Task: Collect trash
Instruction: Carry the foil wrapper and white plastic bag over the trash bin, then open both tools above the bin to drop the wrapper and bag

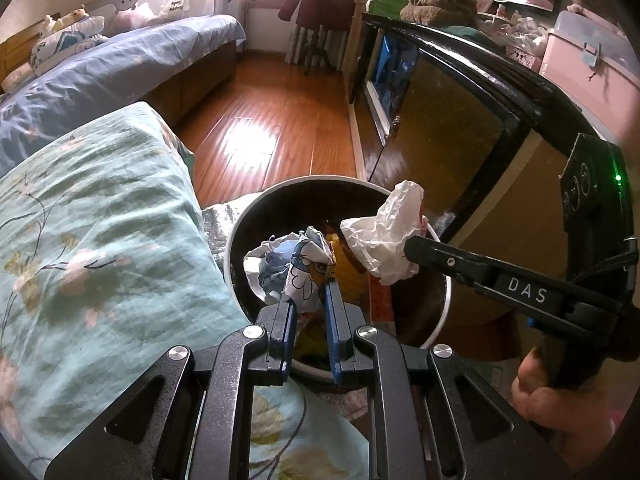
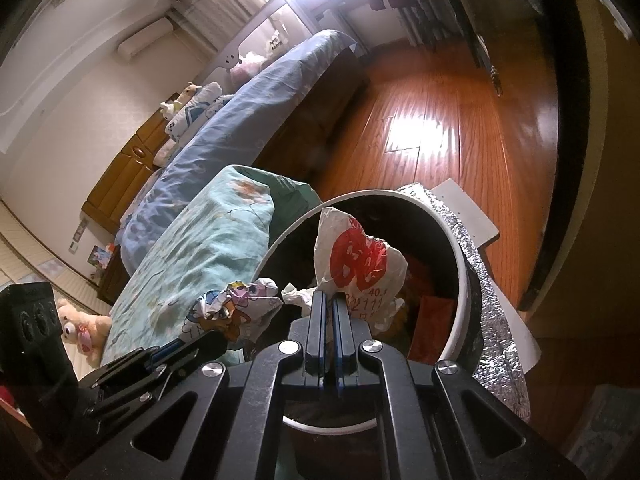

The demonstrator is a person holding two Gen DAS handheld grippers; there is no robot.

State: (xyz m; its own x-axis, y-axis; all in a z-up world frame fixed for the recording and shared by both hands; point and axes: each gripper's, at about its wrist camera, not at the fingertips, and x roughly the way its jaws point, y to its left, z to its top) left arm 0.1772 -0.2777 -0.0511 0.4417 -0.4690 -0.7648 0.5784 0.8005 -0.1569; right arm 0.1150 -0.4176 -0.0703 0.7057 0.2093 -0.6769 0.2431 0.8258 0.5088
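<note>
Over the open mouth of the trash bin (image 1: 438, 322), both grippers hang with their loads. The left gripper (image 1: 310, 298) has its jaws nearly closed, pinching a crumpled cartoon-printed wrapper (image 1: 296, 268) that sits above the bin's near-left rim. The right gripper (image 2: 329, 300) has its jaws pressed fully together on a white plastic bag with red print (image 2: 356, 260), which hangs over the bin's interior toward its far-right rim.

By my reading, the step in hand is the drop: both pieces of trash are carried and poised above the bin, but neither is released. The next move calls for parting the jaws so each piece falls inside the rim. The bag looks safely within the opening; the wrapper sits closer to the rim, so a slight shift toward the bin's centre before release would be prudent, since light crumpled wrapping could snag on a pad or tumble outside onto the floral bedding (image 1: 100, 240) just left of the bin.

The bin's depth is hard to judge: red and yellow items lie inside, yet the grippers cover much of them. The bin's base is hidden, and the silver foil sheet (image 2: 492, 320) beside the bin is only partly seen. The person shows only as a hand (image 1: 560, 404) at the frame's edge.
</note>
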